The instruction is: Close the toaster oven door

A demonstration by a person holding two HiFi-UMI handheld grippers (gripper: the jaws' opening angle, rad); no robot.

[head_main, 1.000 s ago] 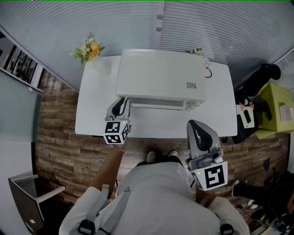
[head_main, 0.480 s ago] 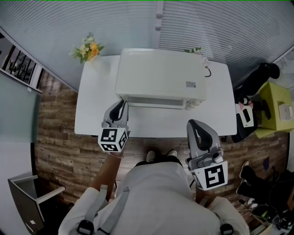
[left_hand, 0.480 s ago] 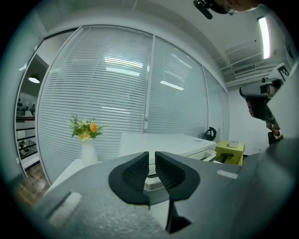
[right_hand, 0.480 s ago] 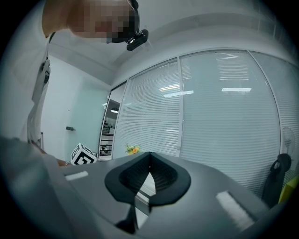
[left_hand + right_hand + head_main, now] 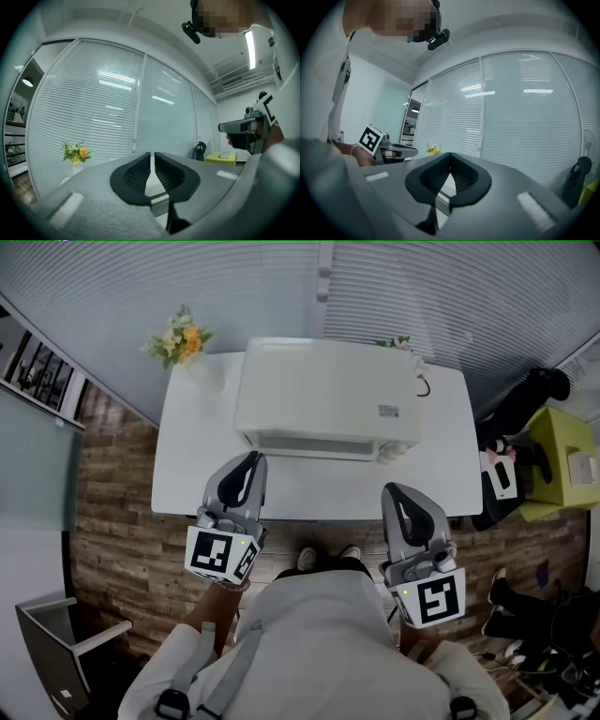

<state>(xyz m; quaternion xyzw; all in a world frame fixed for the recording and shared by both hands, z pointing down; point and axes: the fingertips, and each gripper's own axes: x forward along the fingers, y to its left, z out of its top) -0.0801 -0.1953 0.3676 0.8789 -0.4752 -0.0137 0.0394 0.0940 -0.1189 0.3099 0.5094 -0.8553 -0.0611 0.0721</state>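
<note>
The white toaster oven (image 5: 328, 395) stands on the white table (image 5: 187, 474), and its door (image 5: 319, 446) lies flat against the front. My left gripper (image 5: 251, 457) hangs over the table's front edge, just short of the oven's front left corner and apart from it. Its jaws are closing, with only a thin gap between them and nothing in it (image 5: 152, 153). My right gripper (image 5: 394, 489) hovers at the table's front edge on the right, shut and empty (image 5: 450, 154). Both gripper views show only a sliver of the oven past the jaws.
A small vase of yellow flowers (image 5: 183, 341) stands at the table's back left corner. A cord (image 5: 427, 385) leaves the oven's back right. Slatted blinds close off the far side. A yellow-green cabinet (image 5: 562, 465) and dark items stand to the right, on a wooden floor.
My left gripper has drawn back from the oven's front left corner toward the person. The right gripper has stayed where it was.
</note>
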